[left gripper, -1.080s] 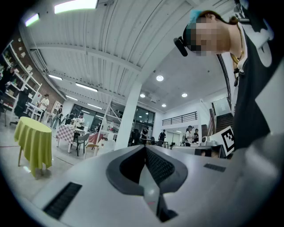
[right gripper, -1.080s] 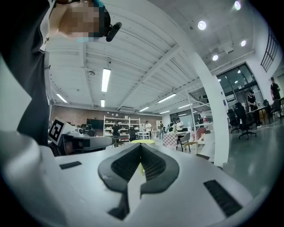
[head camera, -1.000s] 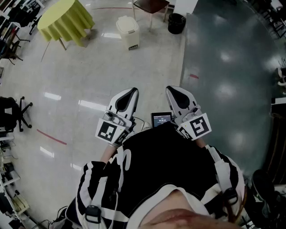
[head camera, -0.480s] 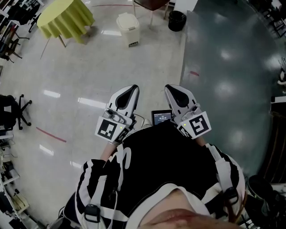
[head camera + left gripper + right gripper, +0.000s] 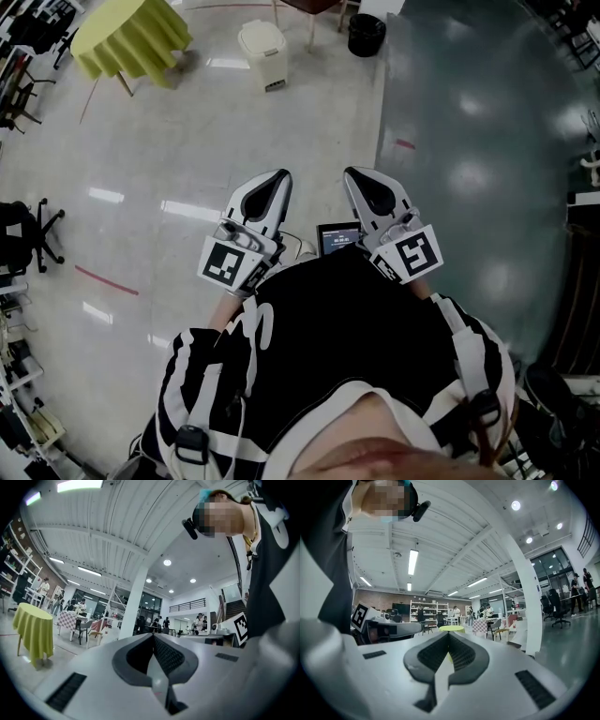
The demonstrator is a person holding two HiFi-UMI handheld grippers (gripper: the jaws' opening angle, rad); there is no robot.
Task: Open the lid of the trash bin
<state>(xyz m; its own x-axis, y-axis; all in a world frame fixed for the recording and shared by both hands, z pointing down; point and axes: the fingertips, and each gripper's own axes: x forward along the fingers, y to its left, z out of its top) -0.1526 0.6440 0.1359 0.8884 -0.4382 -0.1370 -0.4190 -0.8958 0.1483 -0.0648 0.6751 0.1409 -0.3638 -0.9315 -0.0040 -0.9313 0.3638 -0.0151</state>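
Observation:
The trash bin [image 5: 262, 52] is a small cream bin with its lid down, standing far off on the pale floor near the top of the head view. My left gripper [image 5: 269, 187] and right gripper [image 5: 364, 184] are held side by side close to the person's chest, a long way short of the bin. Both are shut with nothing between the jaws. In the left gripper view the left gripper [image 5: 153, 637] shows jaws meeting at the tip, and in the right gripper view the right gripper [image 5: 449, 634] shows the same.
A round table with a yellow cloth [image 5: 129, 37] stands left of the bin, and a black bin [image 5: 367, 35] and chair legs to its right. A small screen [image 5: 337, 237] sits between the grippers. An office chair [image 5: 28, 234] is at the far left. Dark green flooring [image 5: 487, 141] lies to the right.
The bin, yellow table and black bin have slid toward the top edge of the head view. Both grippers sit slightly higher in the frame and stay shut.

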